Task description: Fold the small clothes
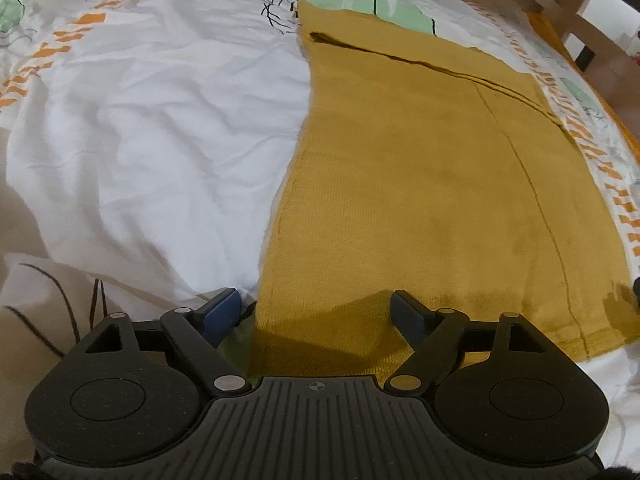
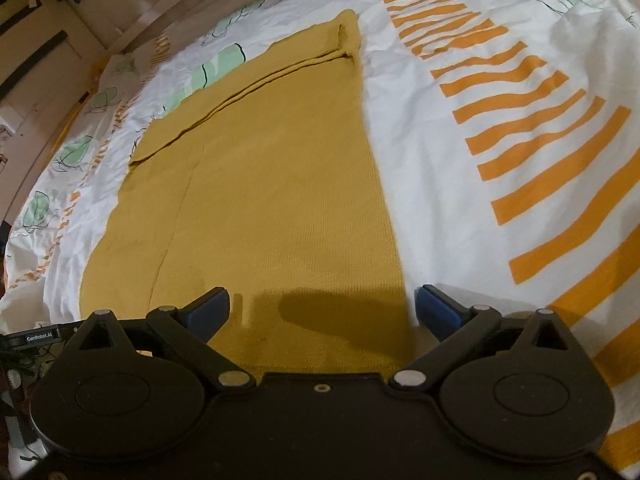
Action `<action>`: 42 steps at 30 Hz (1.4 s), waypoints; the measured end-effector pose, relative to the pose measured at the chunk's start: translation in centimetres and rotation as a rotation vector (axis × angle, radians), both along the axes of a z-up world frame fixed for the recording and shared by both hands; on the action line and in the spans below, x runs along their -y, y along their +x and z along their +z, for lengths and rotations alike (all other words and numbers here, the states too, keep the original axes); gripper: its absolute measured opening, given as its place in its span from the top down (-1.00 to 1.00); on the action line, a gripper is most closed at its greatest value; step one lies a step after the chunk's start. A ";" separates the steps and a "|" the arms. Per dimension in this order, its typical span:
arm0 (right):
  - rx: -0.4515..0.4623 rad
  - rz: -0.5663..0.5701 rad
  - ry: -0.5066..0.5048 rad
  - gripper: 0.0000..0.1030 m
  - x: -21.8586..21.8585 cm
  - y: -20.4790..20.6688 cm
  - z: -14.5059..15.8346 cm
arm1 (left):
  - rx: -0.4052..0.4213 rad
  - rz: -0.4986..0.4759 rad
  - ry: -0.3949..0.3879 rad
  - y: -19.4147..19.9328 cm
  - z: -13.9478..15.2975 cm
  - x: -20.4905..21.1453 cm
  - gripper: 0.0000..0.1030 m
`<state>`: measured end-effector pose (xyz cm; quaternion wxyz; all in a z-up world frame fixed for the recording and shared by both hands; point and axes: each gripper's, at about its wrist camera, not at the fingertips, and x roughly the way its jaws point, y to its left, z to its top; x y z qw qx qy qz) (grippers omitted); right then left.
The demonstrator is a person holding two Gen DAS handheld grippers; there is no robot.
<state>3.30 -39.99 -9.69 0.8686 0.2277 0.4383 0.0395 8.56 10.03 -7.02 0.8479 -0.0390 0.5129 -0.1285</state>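
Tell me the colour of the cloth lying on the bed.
Mustard yellow, plain knit cloth; clearest in the right wrist view.

A crumpled white bedsheet [image 1: 160, 120] printed with orange stripes [image 2: 540, 184] and green patches [image 1: 384, 8] covers the surface. What may be wooden furniture [image 1: 576, 4] stands beyond it.

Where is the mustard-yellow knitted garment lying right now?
The mustard-yellow knitted garment lies flat on the white patterned bedsheet, filling the right half of the left wrist view and the centre-left of the right wrist view, directly ahead of both open grippers.
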 end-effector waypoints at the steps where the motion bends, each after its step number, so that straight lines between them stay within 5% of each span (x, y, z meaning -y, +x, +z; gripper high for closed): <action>1: -0.001 0.001 0.003 -0.98 0.0 0.0 0.0 | -0.007 0.000 -0.013 0.3 -0.1 -0.1 -0.61; 12: -0.010 0.003 0.041 -1.00 0.2 0.4 -0.4 | -0.009 -0.033 -0.019 1.0 -0.4 0.5 -0.78; 14: -0.008 0.002 0.045 -1.00 0.3 0.4 -0.4 | -0.002 -0.034 -0.013 0.7 -0.3 0.4 -0.68; 19: -0.005 -0.003 0.063 -1.00 0.5 0.2 -0.4 | 0.010 -0.024 -0.025 -0.2 0.3 0.1 -0.05; 30: -0.035 -0.018 0.156 -0.93 1.7 0.2 0.0 | 0.007 0.022 -0.097 -0.5 0.5 -0.9 0.71; 38: -0.087 -0.023 0.167 -0.26 2.0 0.1 -0.2 | 0.024 0.020 -0.101 -0.6 0.5 -0.8 0.74; 42: -0.116 -0.016 0.205 0.66 2.1 0.1 -0.9 | 0.037 0.019 -0.106 -0.9 0.6 -0.8 0.82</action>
